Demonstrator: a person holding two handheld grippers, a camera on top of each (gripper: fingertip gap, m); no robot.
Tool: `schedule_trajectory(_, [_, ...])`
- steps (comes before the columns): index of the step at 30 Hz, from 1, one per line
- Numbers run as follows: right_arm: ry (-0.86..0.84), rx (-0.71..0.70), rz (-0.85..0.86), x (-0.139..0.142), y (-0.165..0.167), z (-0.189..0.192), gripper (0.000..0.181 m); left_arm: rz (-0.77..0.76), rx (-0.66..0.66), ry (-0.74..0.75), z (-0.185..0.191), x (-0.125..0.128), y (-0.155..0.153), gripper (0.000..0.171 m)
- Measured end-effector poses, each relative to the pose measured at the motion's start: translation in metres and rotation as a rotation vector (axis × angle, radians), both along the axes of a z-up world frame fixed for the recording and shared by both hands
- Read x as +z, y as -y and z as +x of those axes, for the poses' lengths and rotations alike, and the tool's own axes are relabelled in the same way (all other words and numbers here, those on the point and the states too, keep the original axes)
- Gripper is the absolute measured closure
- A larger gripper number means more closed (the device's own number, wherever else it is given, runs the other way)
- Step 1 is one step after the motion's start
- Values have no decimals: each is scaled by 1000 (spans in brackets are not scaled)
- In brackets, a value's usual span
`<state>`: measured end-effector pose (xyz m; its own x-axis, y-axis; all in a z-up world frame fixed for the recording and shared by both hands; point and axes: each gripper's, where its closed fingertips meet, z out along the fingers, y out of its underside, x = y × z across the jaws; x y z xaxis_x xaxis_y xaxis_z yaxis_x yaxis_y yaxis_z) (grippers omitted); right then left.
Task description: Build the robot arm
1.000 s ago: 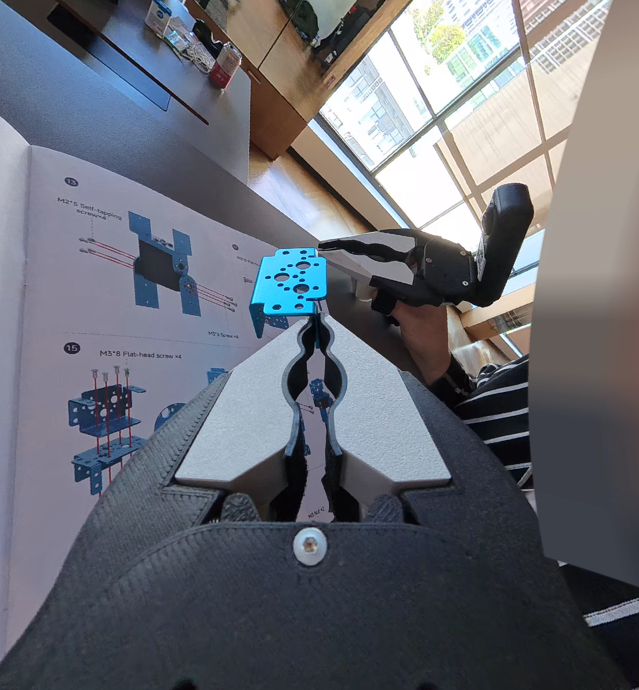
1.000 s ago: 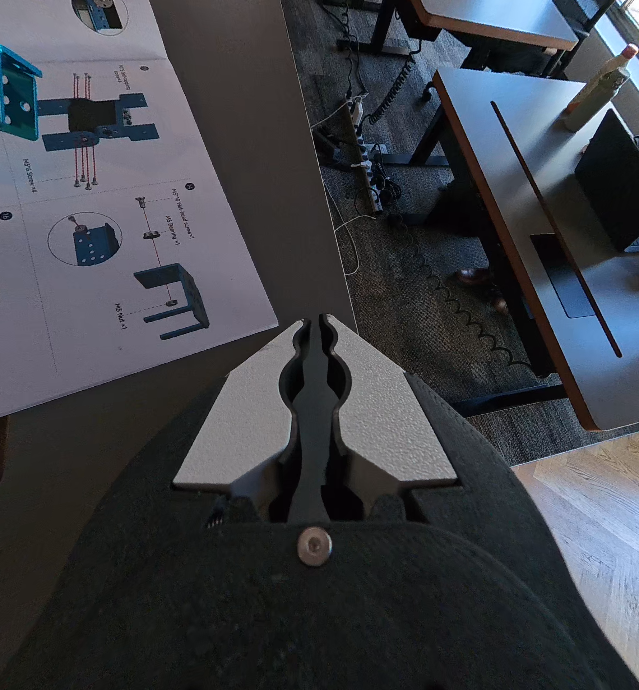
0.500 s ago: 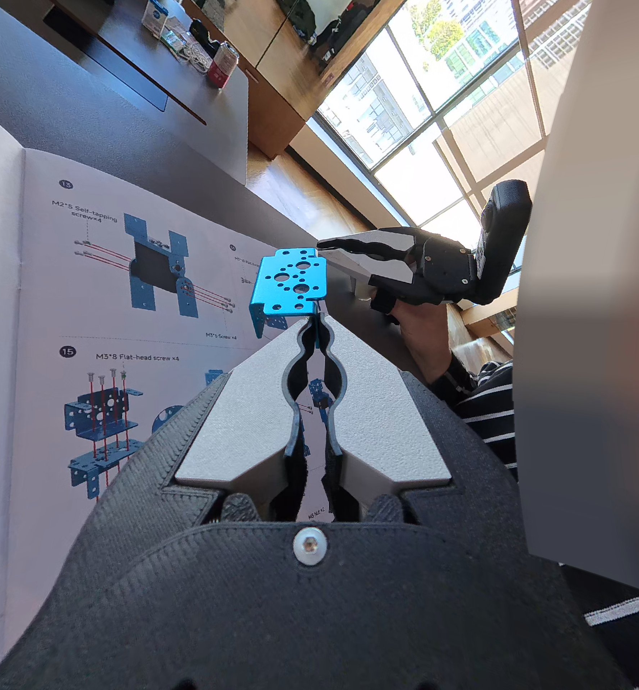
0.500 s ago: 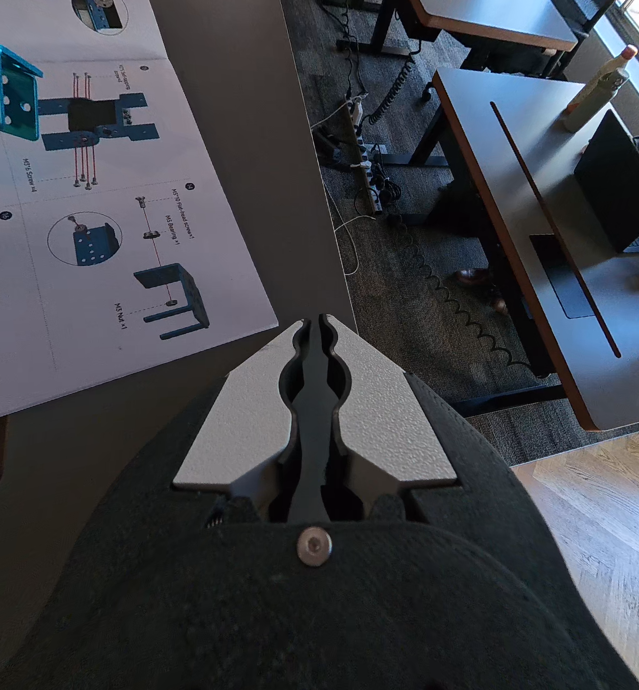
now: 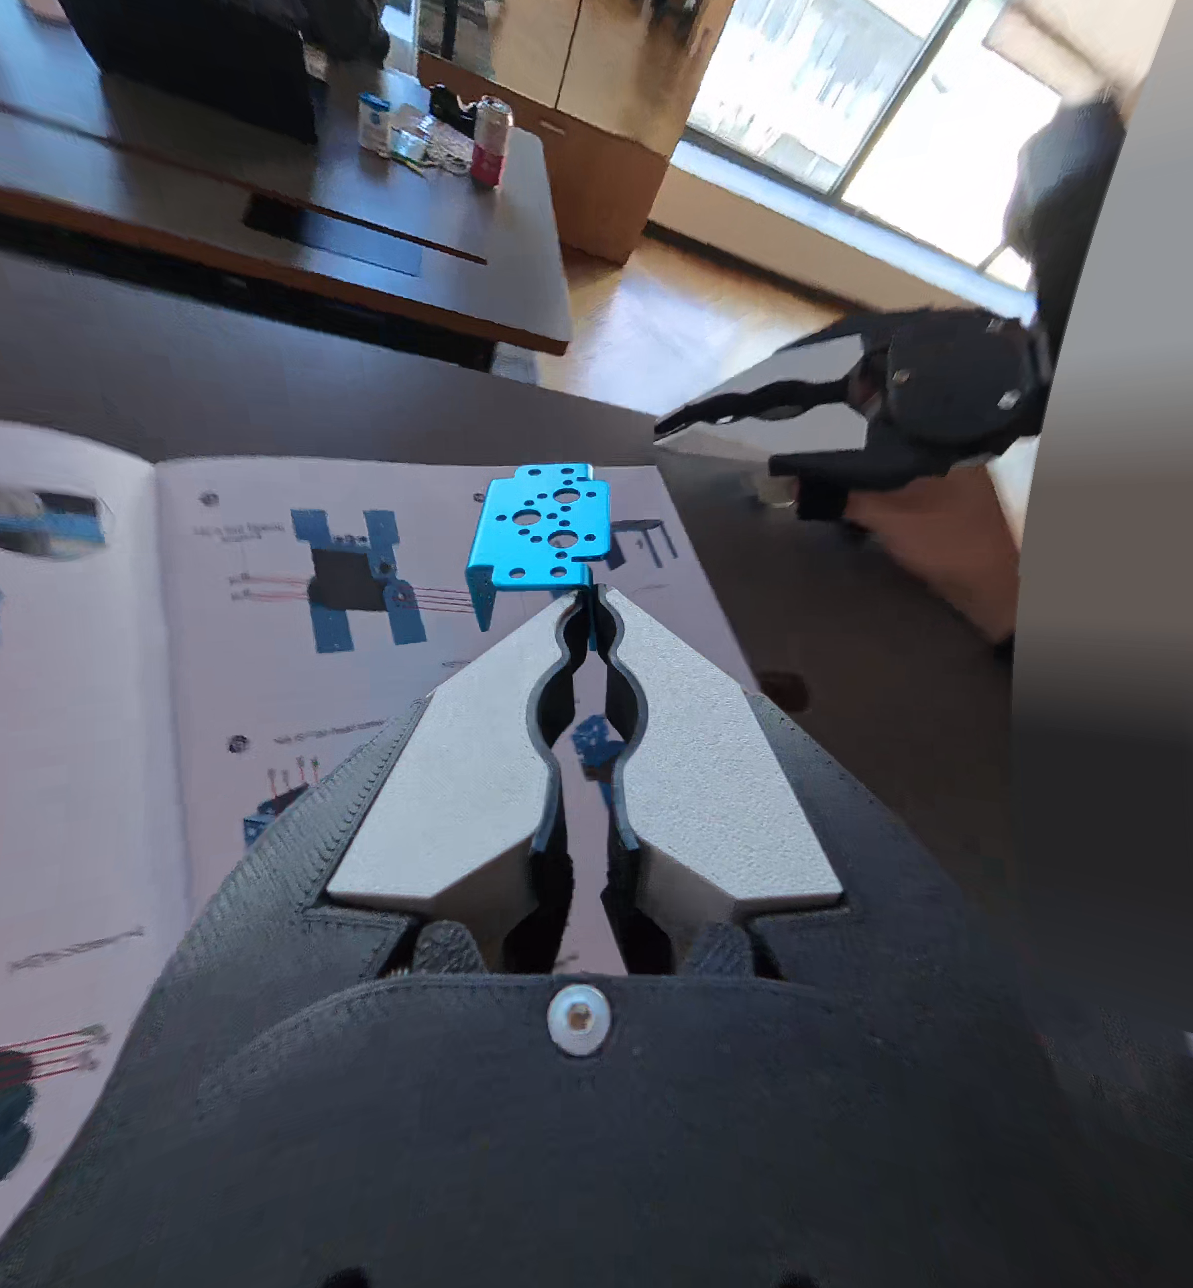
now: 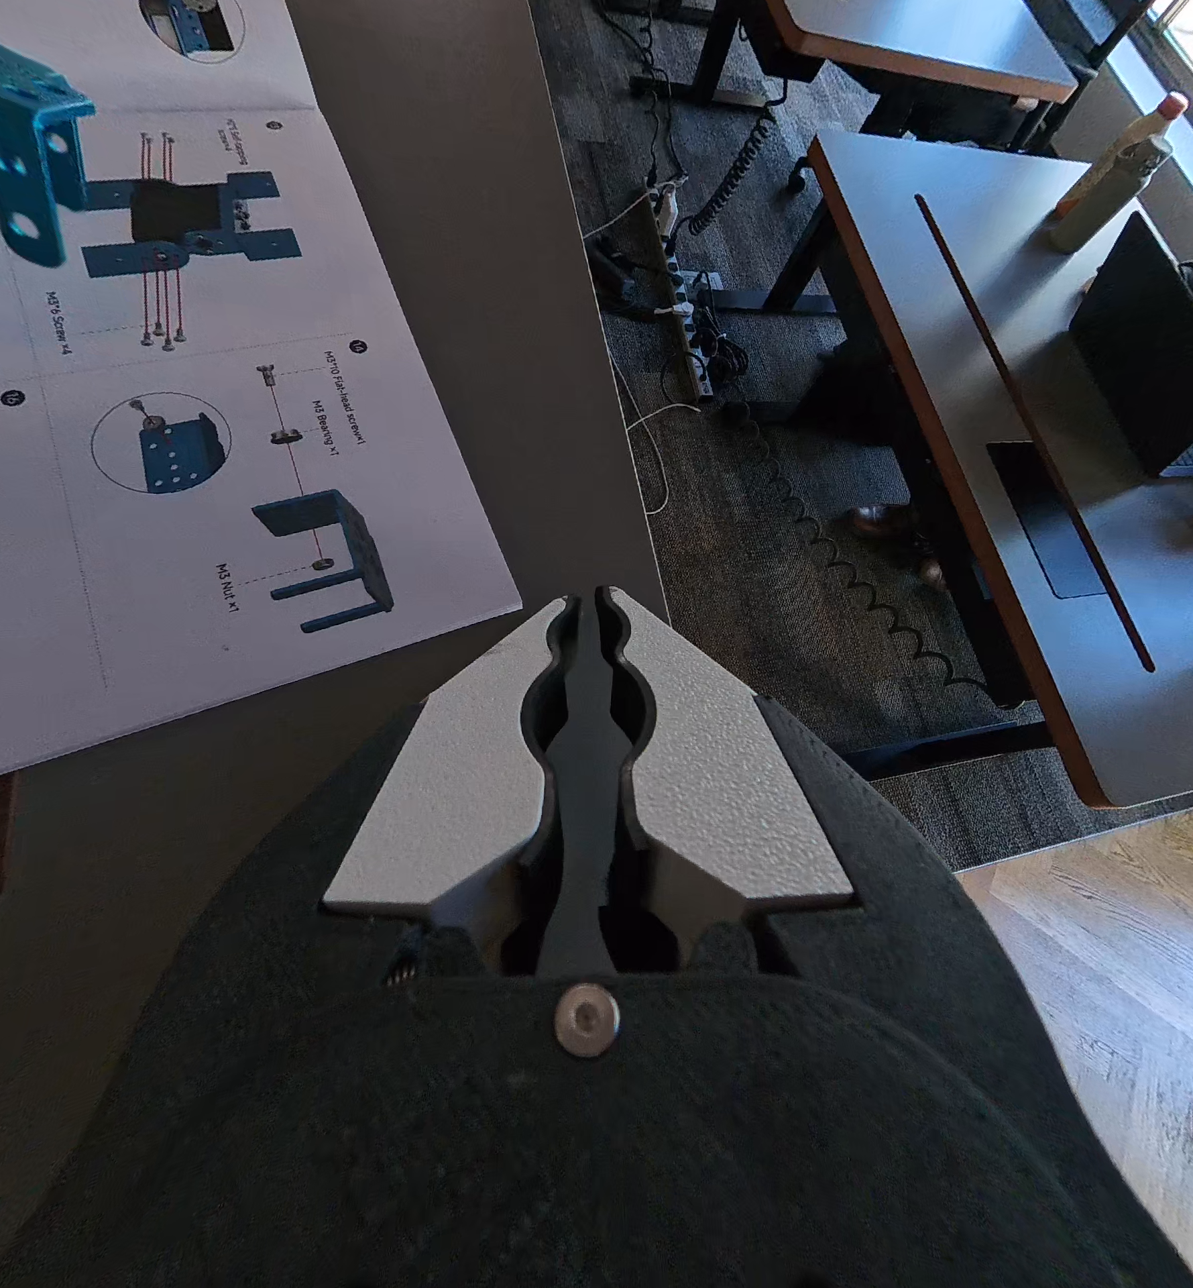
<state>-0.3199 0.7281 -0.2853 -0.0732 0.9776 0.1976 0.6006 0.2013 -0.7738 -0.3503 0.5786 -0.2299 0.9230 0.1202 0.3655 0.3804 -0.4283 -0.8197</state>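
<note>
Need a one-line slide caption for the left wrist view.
Left gripper pinches a blue perforated bracket above an open assembly manual; right gripper alongside, shut.

- Daylight pours in through the windows (image 5: 879,104) at the top right of the left wrist view; the panes are blown out to near white.
- That view is smeared by motion blur: the printed booklet (image 5: 161,662), the far desk (image 5: 301,209) and the other gripper (image 5: 663,426) are all soft.
- A flat grey patch hides its right edge.
- The right wrist view is sharp, with crisp print on the page (image 6: 231,418).
- There, sun brightens the wood floor (image 6: 1102,976), while the near black housing sits in deep shadow.
- Wide-angle bending curves straight edges near the borders of both views.
</note>
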Motion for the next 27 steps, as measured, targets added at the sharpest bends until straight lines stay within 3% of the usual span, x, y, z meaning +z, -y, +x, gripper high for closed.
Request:
schedule_trajectory(2, [0,0,-1,0,0,0,176,-73,18,-154,-5,-7,1,171])
schedule_trajectory(4, [1,0,-2,0,0,0,176,-109,10,-215,-4,-12,0,171])
schedule_trajectory(27, [0,0,1,0,0,0,176,-64,-2,-167,0,-5,-2,171])
